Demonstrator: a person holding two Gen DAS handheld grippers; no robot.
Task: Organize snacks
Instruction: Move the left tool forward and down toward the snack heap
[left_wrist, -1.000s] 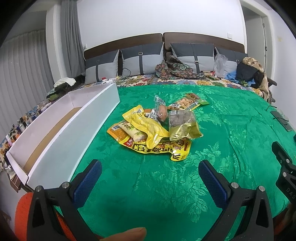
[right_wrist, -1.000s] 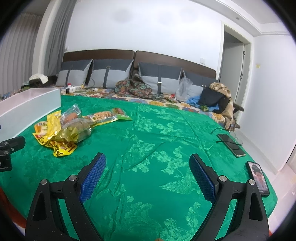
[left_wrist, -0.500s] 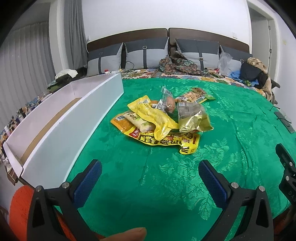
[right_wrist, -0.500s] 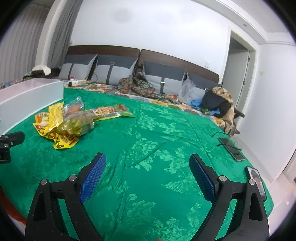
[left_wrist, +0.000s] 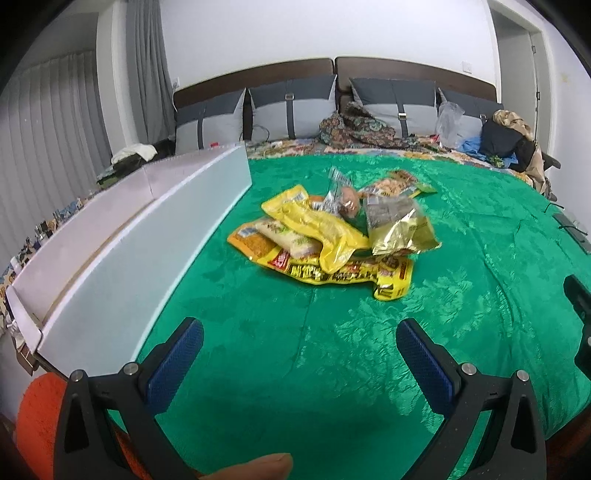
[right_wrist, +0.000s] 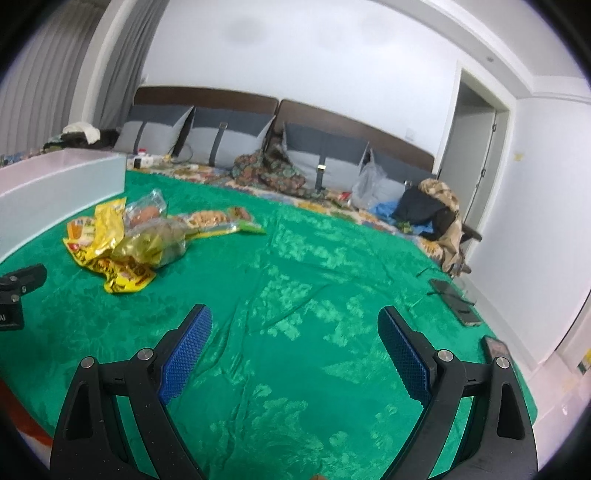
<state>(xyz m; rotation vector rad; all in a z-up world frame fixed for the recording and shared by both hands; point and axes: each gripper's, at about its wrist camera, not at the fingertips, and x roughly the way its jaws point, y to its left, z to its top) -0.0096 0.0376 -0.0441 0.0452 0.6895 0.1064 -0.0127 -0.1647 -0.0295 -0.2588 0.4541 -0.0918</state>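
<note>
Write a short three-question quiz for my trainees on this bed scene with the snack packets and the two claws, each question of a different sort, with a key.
1. True or false: the left claw is shut on a snack packet.
2. Multiple choice: the pile of snack packets lies on
A) the green bedspread
B) the inside of the long white box
C) the grey pillows
3. Fill in the gap: in the left wrist view, the long white box stands to the ____ of the pile.

Key
1. False: both it and the right claw hang open and empty over the bedspread.
2. A
3. left
</note>
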